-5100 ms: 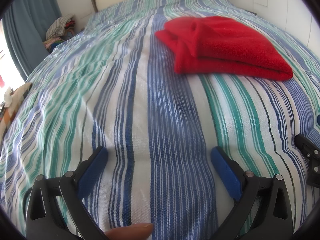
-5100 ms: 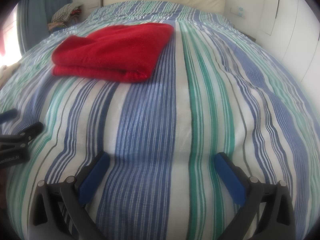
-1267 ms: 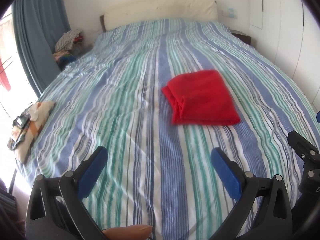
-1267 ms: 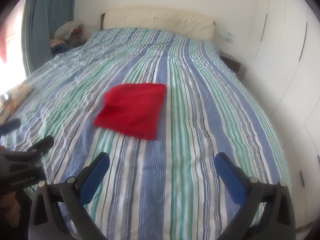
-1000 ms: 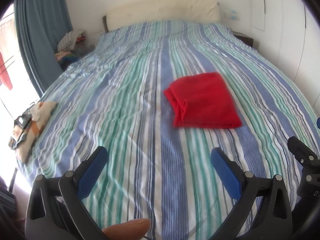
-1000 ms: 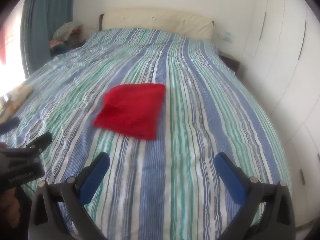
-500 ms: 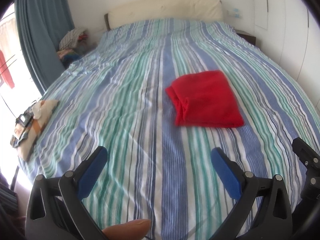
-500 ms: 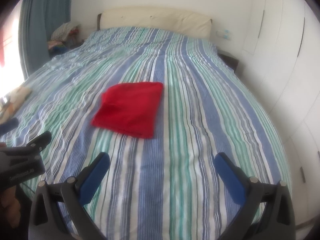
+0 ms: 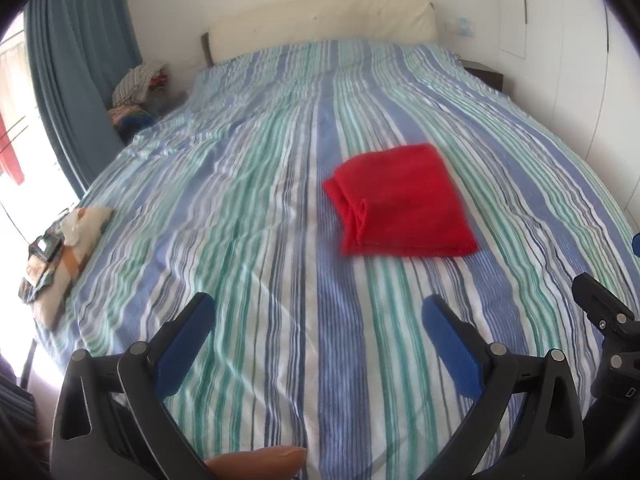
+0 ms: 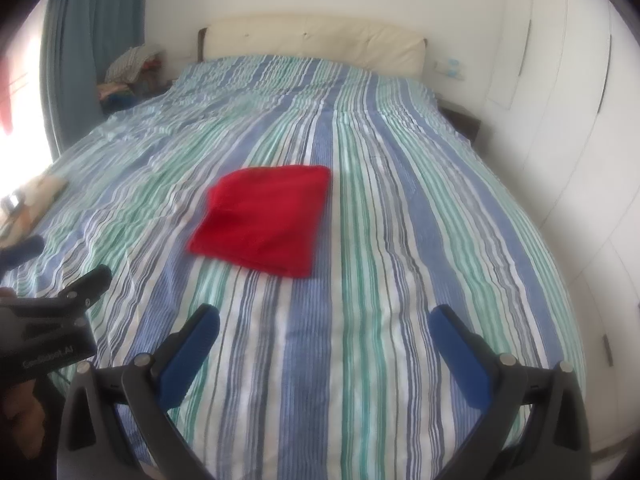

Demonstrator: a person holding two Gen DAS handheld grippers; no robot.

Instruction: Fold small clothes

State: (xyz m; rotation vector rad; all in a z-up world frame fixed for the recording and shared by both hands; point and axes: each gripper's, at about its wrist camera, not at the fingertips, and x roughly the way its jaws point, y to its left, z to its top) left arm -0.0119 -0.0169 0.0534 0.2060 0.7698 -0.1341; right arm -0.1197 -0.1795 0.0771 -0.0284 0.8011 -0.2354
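— Grippers first: what are they doing?

— Nothing yet. Nearest the lens, the left gripper [image 9: 318, 316] has its blue-padded black fingers spread wide with only bedding between them, and the right gripper [image 10: 324, 326] is just as wide and just as empty. Both hang above the near end of the bed, side by side, well short of the cloth.

— Why held back like that?

— My guess is that the person is standing off to look the work over; from there both cameras take in the whole bed.

— And the garment?

— Further up, the small red knitted garment [image 9: 404, 204] lies flat on the blue, green and white striped cotton bedspread [image 9: 248, 216], about mid-bed. It is a compact rectangle with its layered edges showing on its left side, so I judge the folding done, or nearly so.

— Anything beyond it?

— A patterned cushion [image 9: 64, 248] at the bed's left edge, then a cream padded headboard [image 10: 316, 42] against the wall, a heap of loose clothes [image 9: 136, 80] beside blue curtains [image 9: 76, 68], and white wardrobe doors [image 10: 576, 92] on the right.
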